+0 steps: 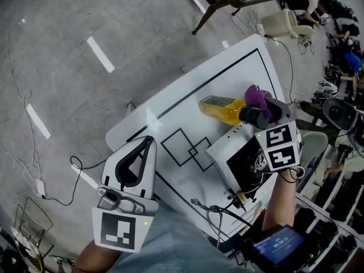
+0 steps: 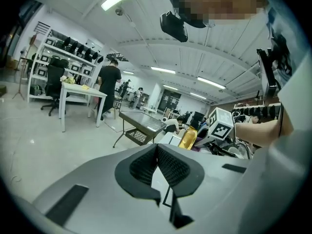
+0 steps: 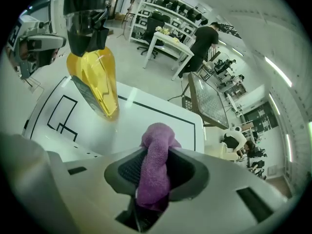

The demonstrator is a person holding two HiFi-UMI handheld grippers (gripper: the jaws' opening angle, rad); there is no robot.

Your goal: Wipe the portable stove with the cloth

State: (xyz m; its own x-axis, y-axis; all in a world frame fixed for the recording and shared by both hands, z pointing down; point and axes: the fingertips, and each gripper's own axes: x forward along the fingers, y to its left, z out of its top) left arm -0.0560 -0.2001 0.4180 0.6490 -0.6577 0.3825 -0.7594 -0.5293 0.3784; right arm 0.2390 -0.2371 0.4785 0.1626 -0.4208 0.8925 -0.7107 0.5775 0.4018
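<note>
Head view: the portable stove (image 1: 230,149) was seen at the near right of the white table (image 1: 170,112), its dark top showing and cables (image 1: 219,212) lying by its near corner. The purple cloth (image 1: 257,97) was clamped in the right gripper (image 1: 263,111), with a fold bulging out past the pads, as was borne out in the right gripper view. It was held just past the stove's far edge, close to the cap end of a yellow bottle (image 1: 222,110) lying on its side. The left gripper (image 1: 149,143) was seen with its jaws brought together on nothing, over the table's near left edge and well apart from the stove. No contact between cloth and stove could be made out, so the wipe was judged not yet begun. For a good wipe, the cloth would best be lowered until the bulging fold, not the hard jaw tips, was pressed on the stove's top, then drawn across in overlapping strokes. The bottle should be kept clear of, since it could be rolled by a knock, and the stove might be steadied by the free gripper.
</note>
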